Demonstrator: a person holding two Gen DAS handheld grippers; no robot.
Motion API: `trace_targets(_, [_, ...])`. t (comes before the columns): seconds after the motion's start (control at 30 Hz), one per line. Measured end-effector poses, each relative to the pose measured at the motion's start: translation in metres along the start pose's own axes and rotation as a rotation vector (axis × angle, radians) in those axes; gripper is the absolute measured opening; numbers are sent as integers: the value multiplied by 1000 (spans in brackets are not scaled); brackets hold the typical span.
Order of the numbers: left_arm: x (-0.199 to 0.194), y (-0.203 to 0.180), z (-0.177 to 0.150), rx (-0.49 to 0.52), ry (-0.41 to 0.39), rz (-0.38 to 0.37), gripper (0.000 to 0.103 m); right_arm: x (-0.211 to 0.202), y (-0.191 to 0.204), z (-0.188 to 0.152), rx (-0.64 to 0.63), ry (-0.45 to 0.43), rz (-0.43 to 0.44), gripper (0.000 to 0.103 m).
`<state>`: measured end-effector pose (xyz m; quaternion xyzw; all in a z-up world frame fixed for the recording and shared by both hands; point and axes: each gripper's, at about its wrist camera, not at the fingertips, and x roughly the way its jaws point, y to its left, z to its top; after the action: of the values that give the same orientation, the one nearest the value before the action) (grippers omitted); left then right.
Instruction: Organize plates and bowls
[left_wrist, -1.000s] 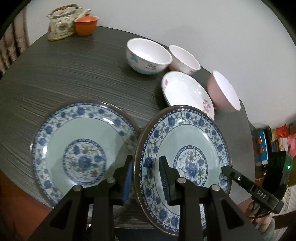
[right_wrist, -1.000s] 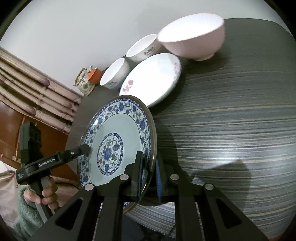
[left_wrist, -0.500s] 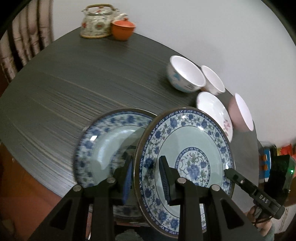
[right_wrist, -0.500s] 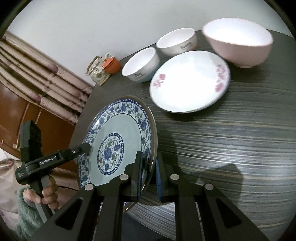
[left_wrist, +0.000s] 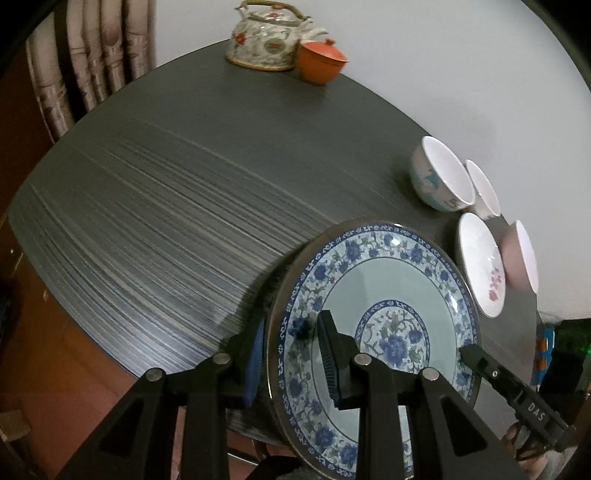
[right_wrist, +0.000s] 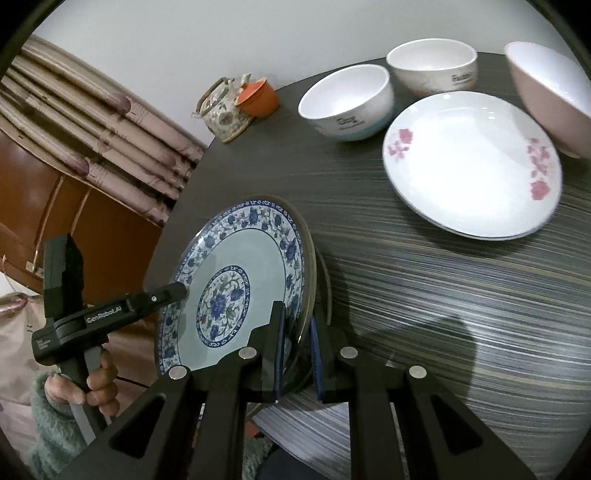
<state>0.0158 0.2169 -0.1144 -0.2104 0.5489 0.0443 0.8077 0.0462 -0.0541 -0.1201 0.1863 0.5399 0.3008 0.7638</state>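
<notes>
Holding the blue floral plate (left_wrist: 388, 306) by opposite rims, left hand-held gripper (left_wrist: 291, 354) and right hand-held gripper (right_wrist: 297, 345) each pinch its edge. The plate stands tilted, above the surface (left_wrist: 177, 206) edge, well apart from the teapot (left_wrist: 269, 42) and nearer the white plate (right_wrist: 469, 162).

I see three bowls (right_wrist: 347, 103) behind a plate (right_wrist: 469, 166) on the bench (right_wrist: 443, 295); teapot (right_wrist: 221, 110) far left.
</notes>
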Motion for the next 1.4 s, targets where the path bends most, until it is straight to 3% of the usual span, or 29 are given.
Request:
trace_targets(0.47, [21, 18, 0, -25, 4, 17, 28, 28, 8, -2, -6, 43, -30, 14])
trace_targets(0.73, [31, 16, -2, -23, 11, 31, 28, 38, 20, -4, -63, 55, -100, 17])
trace_targets(0.9, [33, 10, -4, -7, -2, 55, 29, 43, 32, -8, -140, 52, -190, 22])
trace_targets(1.4, [42, 1, -6, 8, -9, 81, 36, 48, 52, -16, -224, 48, -290, 41])
